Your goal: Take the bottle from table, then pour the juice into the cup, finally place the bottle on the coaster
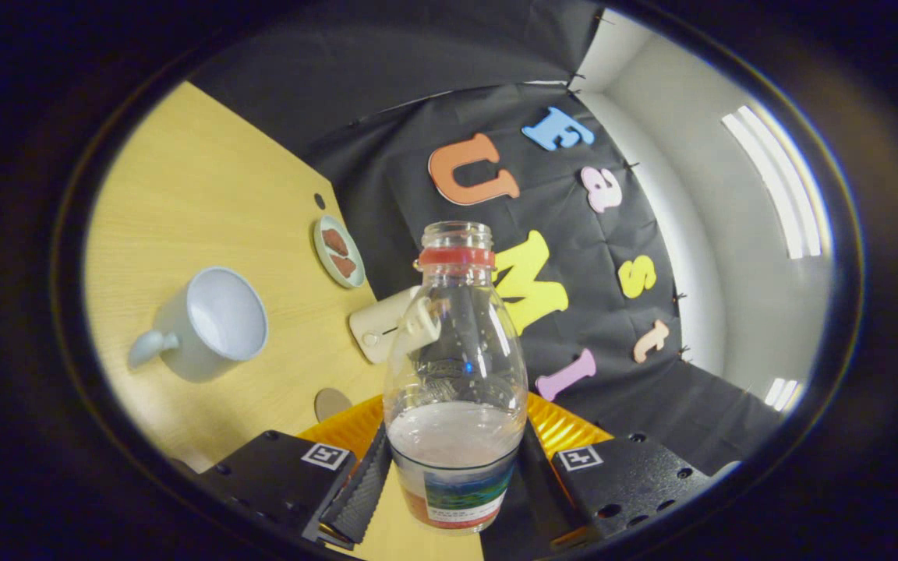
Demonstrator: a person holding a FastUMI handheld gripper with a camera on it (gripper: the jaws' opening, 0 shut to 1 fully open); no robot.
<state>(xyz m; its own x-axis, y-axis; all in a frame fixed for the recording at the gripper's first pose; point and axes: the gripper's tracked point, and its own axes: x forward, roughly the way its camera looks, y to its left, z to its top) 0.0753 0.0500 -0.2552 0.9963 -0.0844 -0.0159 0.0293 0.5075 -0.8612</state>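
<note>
Gripper (455, 491) fingers are clamped on the bottle (455, 374), one pad (359, 487) pressed to each side of its lower body near the label. Bottle is clear, uncapped, with a red ring at the neck; pale juice fills only its lower part. The view is tilted, so the table (207, 195) slopes away beyond the fingers. Cup (211, 323) lies well apart from the bottle on the wooden surface, handle toward the near edge, mouth facing the bottle, interior apparently empty. Orange coaster (566, 425) shows just behind the bottle's base, between the fingers. A small dish (338, 251) with two reddish pieces sits beyond the cup. A cream-coloured object (387, 321) lies behind the bottle.
</note>
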